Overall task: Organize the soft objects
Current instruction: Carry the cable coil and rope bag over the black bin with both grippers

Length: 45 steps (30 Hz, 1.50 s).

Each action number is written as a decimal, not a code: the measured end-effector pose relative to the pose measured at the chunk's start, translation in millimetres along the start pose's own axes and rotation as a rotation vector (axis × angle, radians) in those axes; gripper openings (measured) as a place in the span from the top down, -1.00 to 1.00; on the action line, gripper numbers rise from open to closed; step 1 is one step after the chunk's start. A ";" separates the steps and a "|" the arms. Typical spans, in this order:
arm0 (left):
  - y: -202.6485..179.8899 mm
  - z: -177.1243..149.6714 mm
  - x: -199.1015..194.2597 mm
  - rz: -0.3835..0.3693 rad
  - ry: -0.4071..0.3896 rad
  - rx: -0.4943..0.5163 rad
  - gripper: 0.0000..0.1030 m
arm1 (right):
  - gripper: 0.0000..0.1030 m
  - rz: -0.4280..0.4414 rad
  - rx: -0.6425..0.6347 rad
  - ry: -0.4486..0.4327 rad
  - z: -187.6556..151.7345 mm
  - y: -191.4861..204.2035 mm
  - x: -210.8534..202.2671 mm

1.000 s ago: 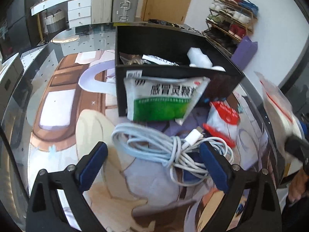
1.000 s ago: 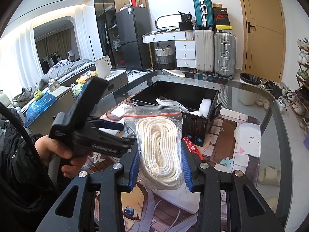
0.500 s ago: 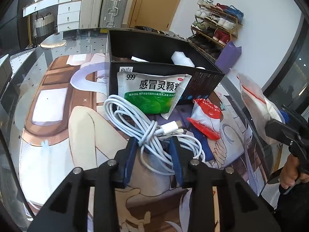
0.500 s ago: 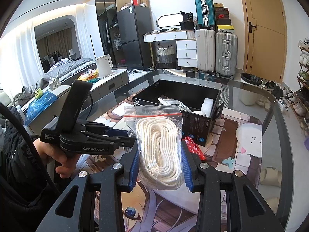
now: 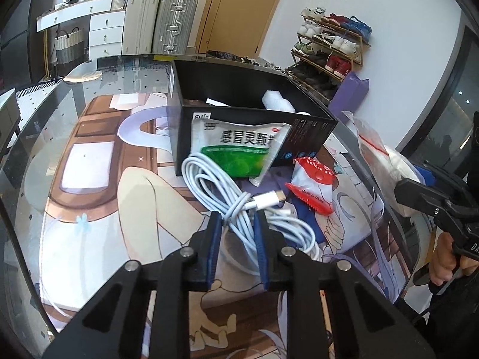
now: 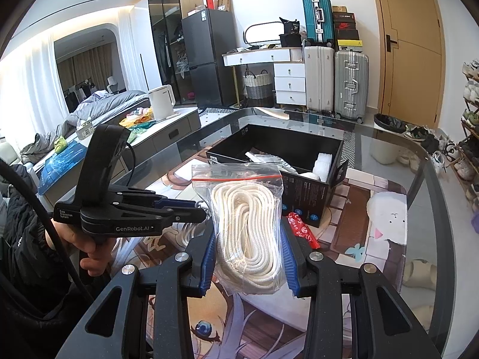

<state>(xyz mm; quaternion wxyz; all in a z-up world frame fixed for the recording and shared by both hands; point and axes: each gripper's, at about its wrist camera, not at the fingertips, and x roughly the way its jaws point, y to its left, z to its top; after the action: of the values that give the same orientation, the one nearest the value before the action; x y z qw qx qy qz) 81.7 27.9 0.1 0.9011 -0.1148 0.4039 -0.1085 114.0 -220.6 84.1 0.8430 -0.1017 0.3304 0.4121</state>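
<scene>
My left gripper [image 5: 238,220] is shut on a coiled white USB cable [image 5: 239,200] lying on the printed mat in front of the black open box [image 5: 299,131]. A green and white medicine sachet [image 5: 239,146] leans on the box's front wall. A red and white balloon glue packet [image 5: 314,182] lies to the right of the cable. My right gripper [image 6: 248,233] is shut on a clear zip bag of white rope [image 6: 248,227] and holds it above the mat, near the box [image 6: 302,146]. The bag also shows at the right of the left wrist view [image 5: 380,155].
The box holds white foam pieces [image 6: 323,164] and papers. The glass table's [image 6: 419,197] curved edge runs on the right. Suitcases [image 6: 350,83], a drawer unit and a shoe rack [image 5: 332,48] stand beyond the table. The left gripper's body [image 6: 119,209] is close to the left of the rope bag.
My left gripper came down over the white cable and closed on it, from wide open to shut. My right gripper has kept holding the rope bag almost still.
</scene>
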 end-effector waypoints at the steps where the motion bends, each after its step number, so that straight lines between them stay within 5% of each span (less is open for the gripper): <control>1: -0.4 0.3 -0.9 0.001 -0.005 0.003 0.63 | 0.25 0.000 0.000 0.000 0.3 0.2 -0.3; 9: -5.4 -0.4 -1.8 0.015 0.005 0.029 0.61 | 0.25 -0.001 0.000 -0.001 1.2 0.6 -0.4; 11: -9.1 -0.3 -3.0 0.022 0.008 0.045 0.50 | 0.25 0.000 0.000 -0.001 1.2 0.4 -0.2; 13: -10.7 0.2 -5.0 0.022 0.000 0.045 0.05 | 0.25 -0.001 0.002 0.000 1.6 -0.6 0.0; 14: -11.1 1.1 -6.4 0.022 -0.007 0.038 -0.02 | 0.25 -0.002 0.001 -0.001 1.3 -0.2 -0.4; 24: -17.4 14.6 15.9 0.076 0.049 -0.027 -0.11 | 0.25 -0.003 -0.001 0.000 0.9 -1.0 -1.1; 28: -21.5 18.6 31.4 0.154 0.089 -0.040 -0.51 | 0.25 -0.002 -0.002 0.001 0.7 -0.6 -1.1; 33: -24.2 14.6 34.5 0.155 0.070 -0.023 -0.45 | 0.25 -0.003 0.001 0.000 0.2 -1.4 -1.5; 40: -12.7 0.5 19.3 0.055 0.040 -0.034 0.07 | 0.25 0.000 0.000 0.001 -0.9 -1.1 -0.6; 45: -7.1 -8.2 4.1 0.028 0.029 -0.037 0.08 | 0.25 0.001 -0.001 -0.003 -1.4 -0.2 -0.5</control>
<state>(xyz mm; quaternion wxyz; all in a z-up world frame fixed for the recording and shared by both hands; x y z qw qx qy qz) 77.5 18.9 -6.0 0.8943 -0.1243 0.4203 -0.0901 113.3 -221.6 83.4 0.8432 -0.1014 0.3291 0.4129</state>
